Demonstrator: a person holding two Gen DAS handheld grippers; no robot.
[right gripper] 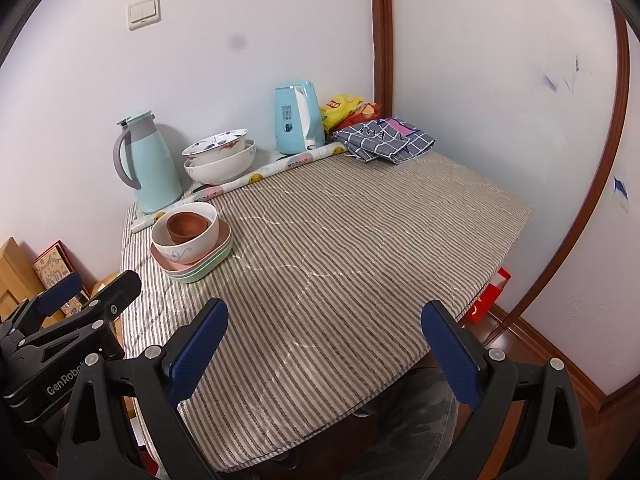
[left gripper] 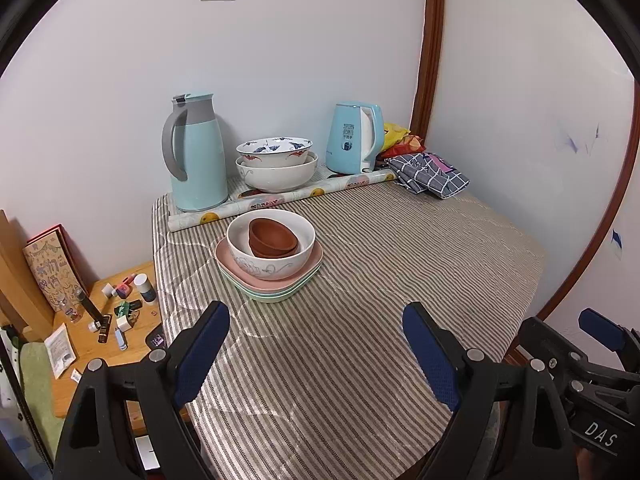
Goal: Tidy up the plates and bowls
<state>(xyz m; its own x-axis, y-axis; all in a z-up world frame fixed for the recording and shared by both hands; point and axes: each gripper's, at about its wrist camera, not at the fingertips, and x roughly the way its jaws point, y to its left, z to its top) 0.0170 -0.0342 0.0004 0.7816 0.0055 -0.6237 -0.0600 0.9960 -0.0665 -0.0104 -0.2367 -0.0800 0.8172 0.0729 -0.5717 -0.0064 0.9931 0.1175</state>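
Note:
A white bowl [left gripper: 276, 262] holding two nested brown bowls [left gripper: 272, 236] sits on a stack of square plates [left gripper: 280, 286], pink on top of green ones, near the table's left side; the stack also shows in the right wrist view [right gripper: 200, 268]. A patterned bowl [left gripper: 274, 148] rests in a larger white bowl [left gripper: 280, 174] at the back by the wall. My left gripper [left gripper: 316, 316] is open and empty above the table's front, short of the stack. My right gripper [right gripper: 324, 312] is open and empty over the table's front right.
A blue thermos jug [left gripper: 196, 156] and blue kettle [left gripper: 354, 140] stand at the back, with a paper roll [left gripper: 280, 200] in front. A folded checked cloth [left gripper: 430, 174] and snack bags [right gripper: 344, 108] lie at the back right. A cluttered wooden side table [left gripper: 116, 320] is on the left.

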